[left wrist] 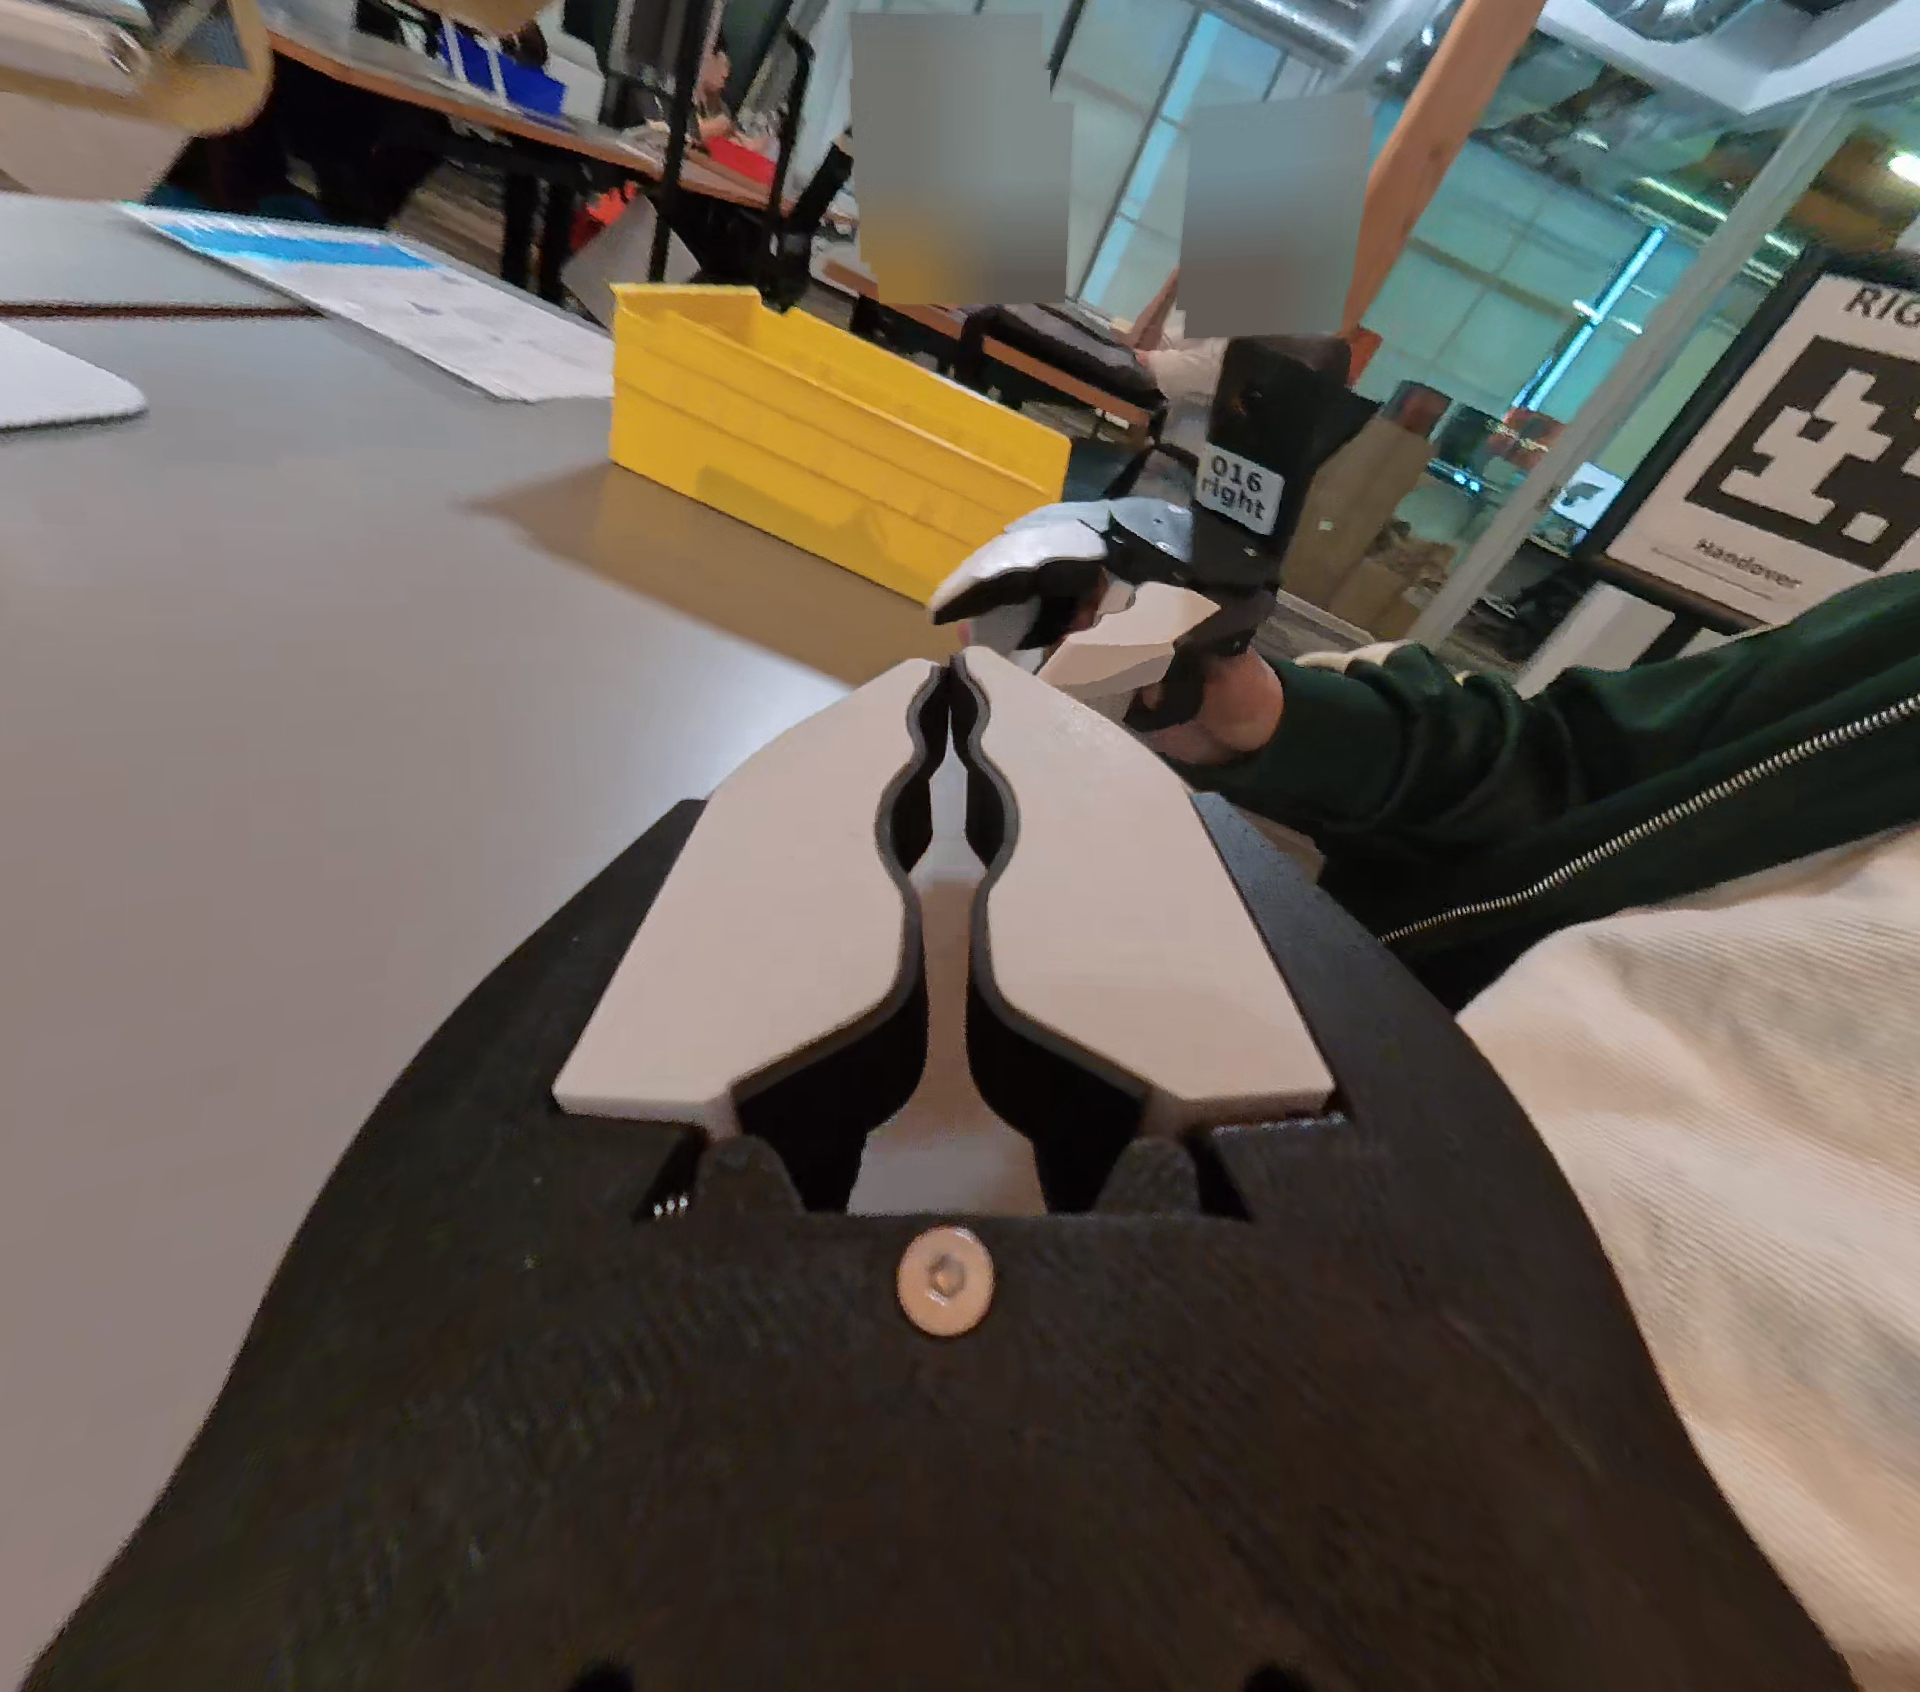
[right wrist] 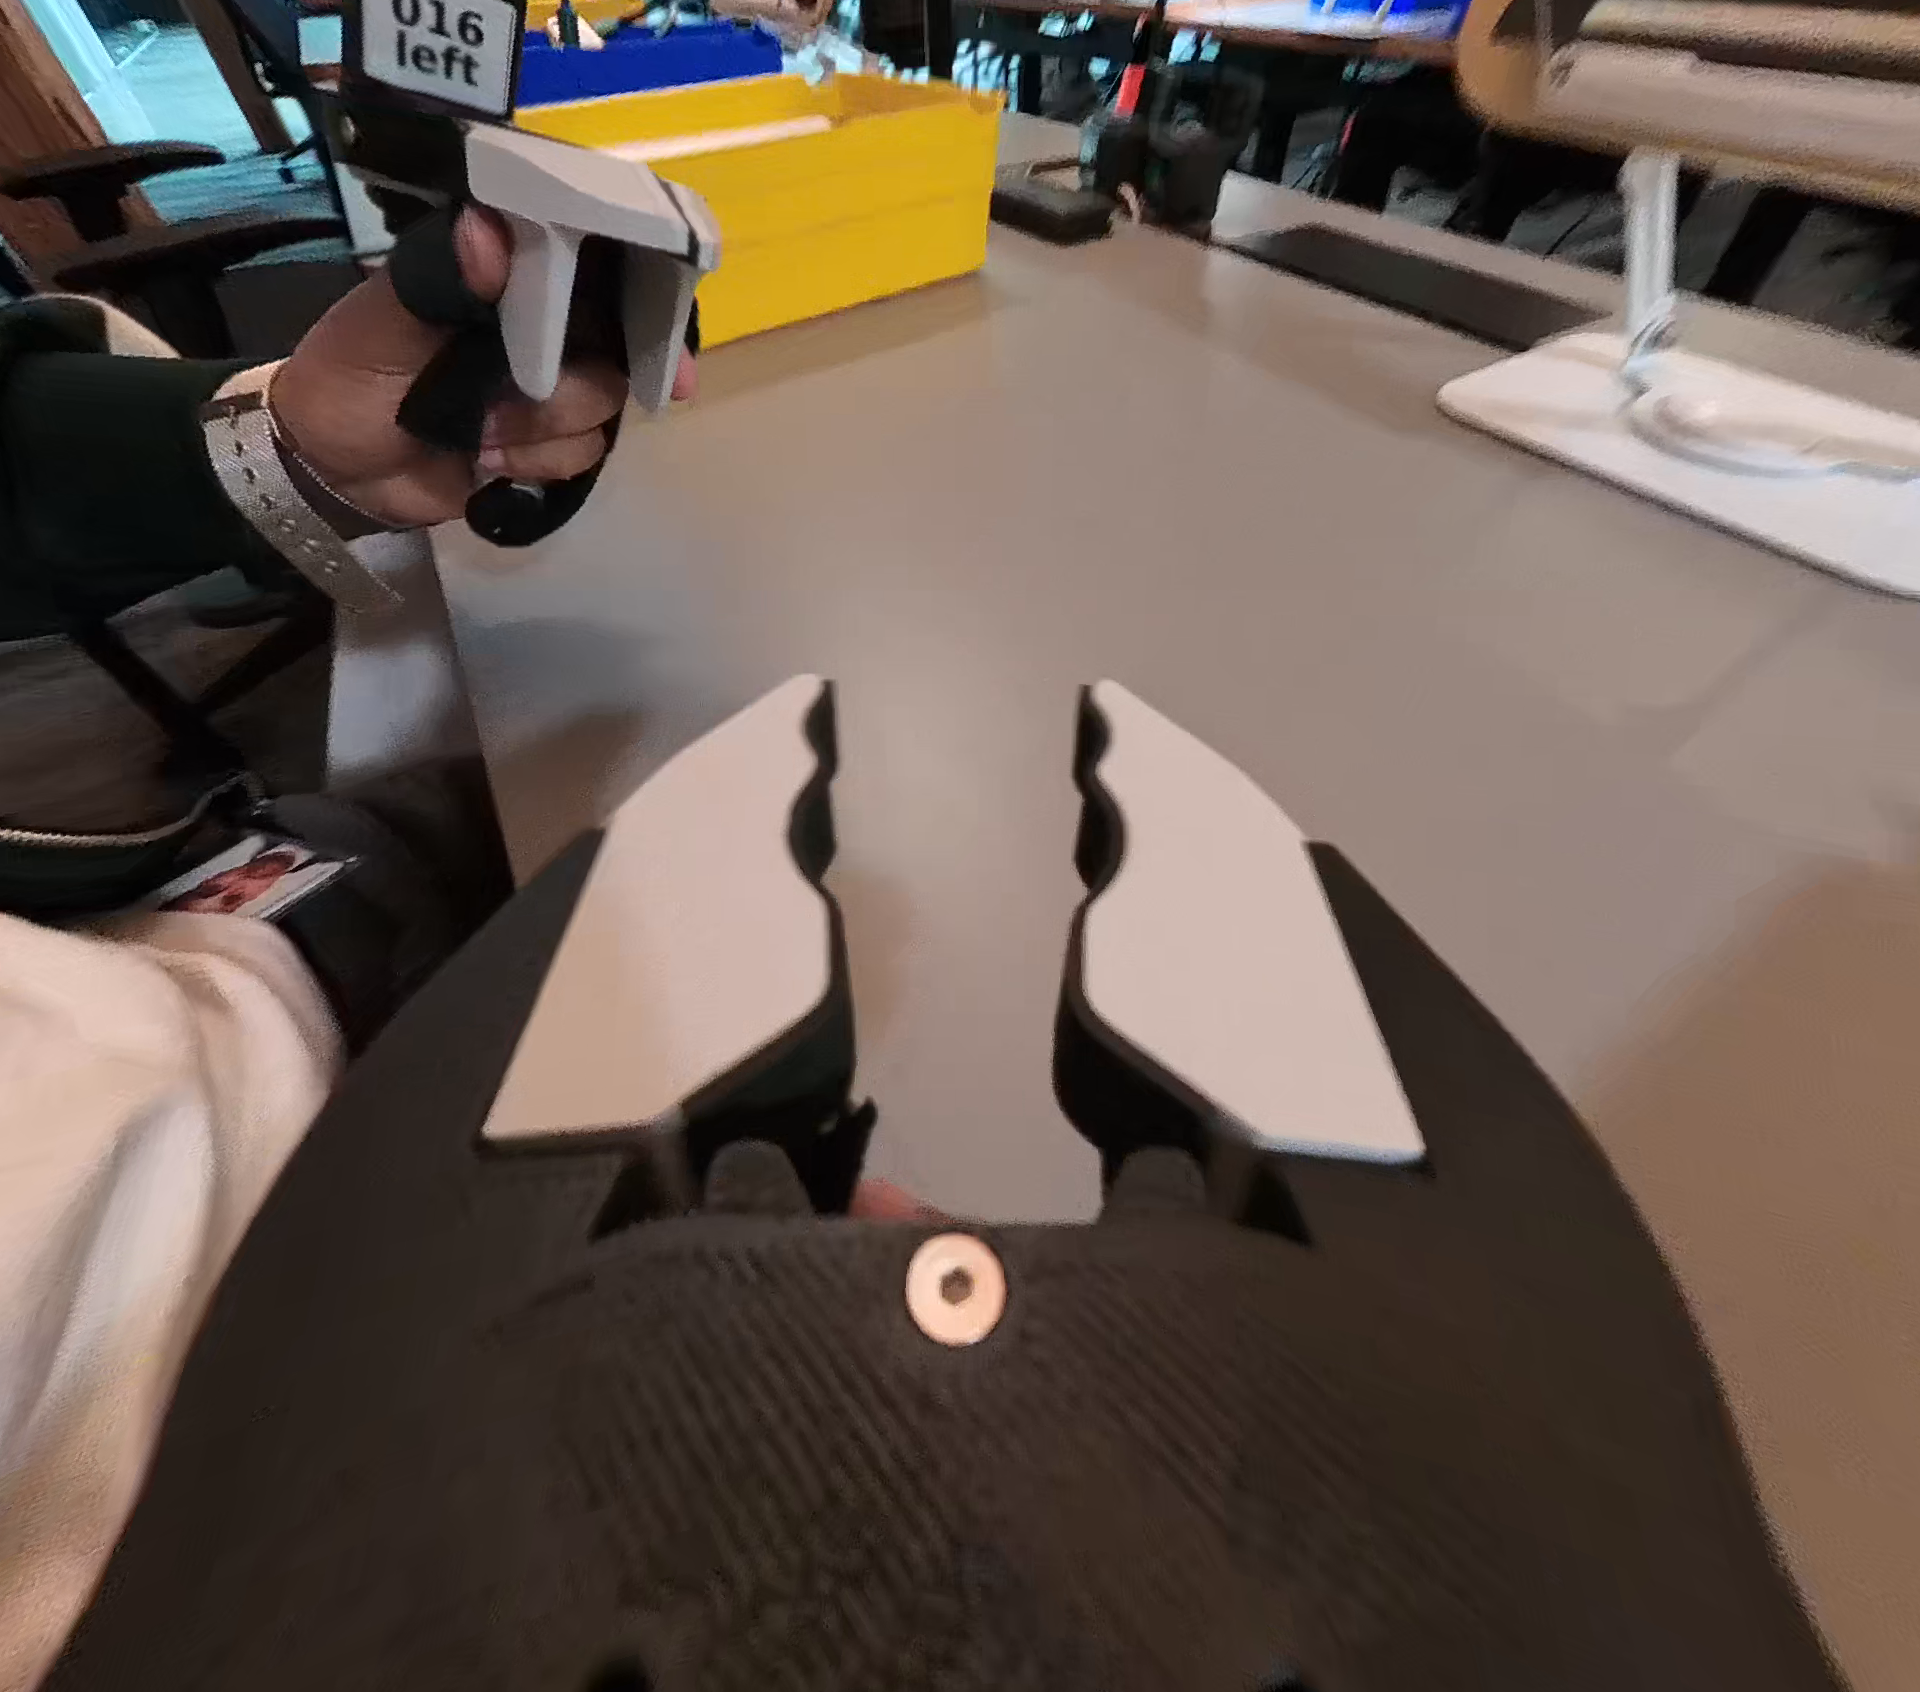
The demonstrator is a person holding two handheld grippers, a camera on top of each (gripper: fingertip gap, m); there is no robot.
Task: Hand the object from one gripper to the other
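My left gripper (left wrist: 951, 678) is shut and empty, its fingertips touching above the grey table (left wrist: 312, 655). My right gripper (right wrist: 956, 697) is open and empty, low over the same table (right wrist: 1143, 499). Each gripper is held by a hand in a dark green sleeve. The right one shows in the left wrist view (left wrist: 971, 619), just beyond my left fingertips. The left one shows at the upper left of the right wrist view (right wrist: 701, 245). A yellow bin (left wrist: 831, 437) stands at the table's far edge. In the right wrist view the bin (right wrist: 852, 229) holds a pale long object (right wrist: 727, 141).
A white monitor base (right wrist: 1662, 437) and a black pad (right wrist: 1403, 281) are at the right of the table. A printed sheet (left wrist: 395, 302) lies at the far left. A black-and-white marker board (left wrist: 1818, 447) stands at the right. Chairs, desks and people are behind. The tips of one gripper are about 12 centimeters away from the tips of the other.
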